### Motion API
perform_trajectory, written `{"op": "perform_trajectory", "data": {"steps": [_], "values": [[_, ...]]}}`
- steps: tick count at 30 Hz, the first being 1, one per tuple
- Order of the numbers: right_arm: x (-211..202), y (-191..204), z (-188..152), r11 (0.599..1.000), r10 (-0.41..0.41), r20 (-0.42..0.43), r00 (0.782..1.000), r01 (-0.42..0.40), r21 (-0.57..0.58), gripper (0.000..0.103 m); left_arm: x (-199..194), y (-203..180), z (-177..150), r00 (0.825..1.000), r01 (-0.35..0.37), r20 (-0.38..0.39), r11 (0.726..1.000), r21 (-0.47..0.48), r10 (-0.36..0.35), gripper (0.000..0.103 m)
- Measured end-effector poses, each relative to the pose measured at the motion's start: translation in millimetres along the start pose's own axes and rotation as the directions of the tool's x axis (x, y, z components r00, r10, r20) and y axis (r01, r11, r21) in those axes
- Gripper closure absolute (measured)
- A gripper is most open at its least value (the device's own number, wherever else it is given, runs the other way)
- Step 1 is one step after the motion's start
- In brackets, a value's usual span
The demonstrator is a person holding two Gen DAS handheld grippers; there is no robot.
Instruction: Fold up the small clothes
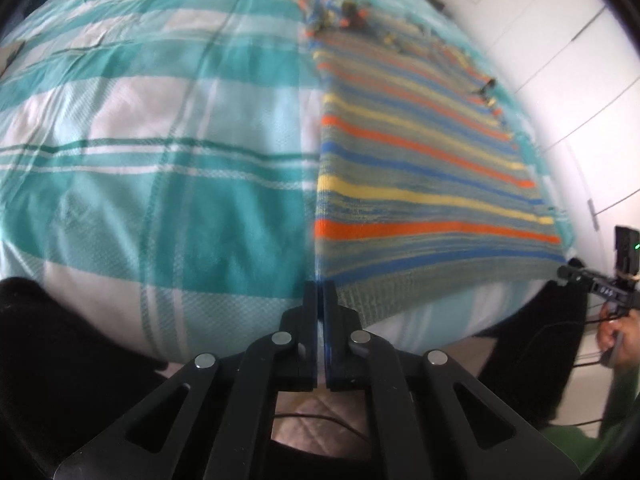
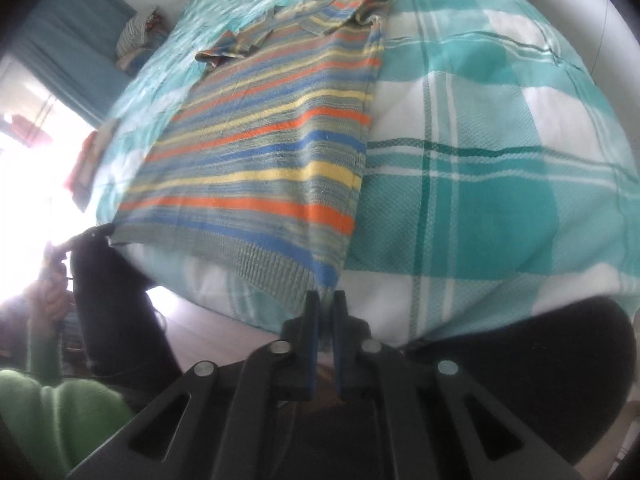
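Note:
A knitted sweater (image 1: 420,184) (image 2: 260,152) with orange, blue and yellow stripes lies flat on a teal plaid bedcover (image 1: 160,160) (image 2: 500,160), its sleeves folded in at the far end. My left gripper (image 1: 319,292) is shut on the hem's near left corner at the bed's front edge. My right gripper (image 2: 326,298) is shut on the hem's other corner, with blue fabric showing between its fingers. Each gripper also shows small in the other view: the right gripper (image 1: 562,271) at the sweater's right corner, the left gripper (image 2: 102,231) at its left corner.
White wardrobe doors (image 1: 580,60) stand to the right of the bed. A blue curtain (image 2: 80,40) and a bright window are on the left, with a pile of cloth (image 2: 136,36) near it. The person's green sleeve (image 2: 48,412) and dark legs are below.

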State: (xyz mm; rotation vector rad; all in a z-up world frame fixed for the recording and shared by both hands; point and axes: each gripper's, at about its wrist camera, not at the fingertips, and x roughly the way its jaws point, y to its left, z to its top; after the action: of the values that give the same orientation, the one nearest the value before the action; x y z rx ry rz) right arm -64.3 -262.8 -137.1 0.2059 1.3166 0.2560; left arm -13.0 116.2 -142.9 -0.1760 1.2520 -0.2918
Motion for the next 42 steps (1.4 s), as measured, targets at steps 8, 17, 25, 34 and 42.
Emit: {"op": "perform_trajectory", "data": {"steps": [8,17,25,34,42], "values": [[21,-21,-8,0.998,-0.033,-0.055,0.998,0.036,0.056,0.081,-2,-4,-7,0.99,-0.143,0.006,0.988,0.058,0.143,0.082],[-49,17,48,0.988,-0.058,0.201,0.978,0.084,-0.126,0.07,-58,-48,35,0.939,-0.121,0.333,0.989,0.086,0.086,0.024],[53,22,72,0.981,-0.009,0.072,0.997,0.023,-0.193,0.047,56,-62,40,0.98,-0.166,0.137,0.976,0.14,0.147,0.021],[-41,66,146,0.841,-0.19,0.299,0.935,0.312,-0.443,0.048,-18,-67,50,0.914,-0.157,0.396,0.978,0.14,0.09,0.009],[83,100,292,0.772,-0.158,0.251,0.955,0.278,-0.571,0.049,53,-60,65,0.916,-0.143,0.385,0.988,0.057,0.11,0.009]]}}
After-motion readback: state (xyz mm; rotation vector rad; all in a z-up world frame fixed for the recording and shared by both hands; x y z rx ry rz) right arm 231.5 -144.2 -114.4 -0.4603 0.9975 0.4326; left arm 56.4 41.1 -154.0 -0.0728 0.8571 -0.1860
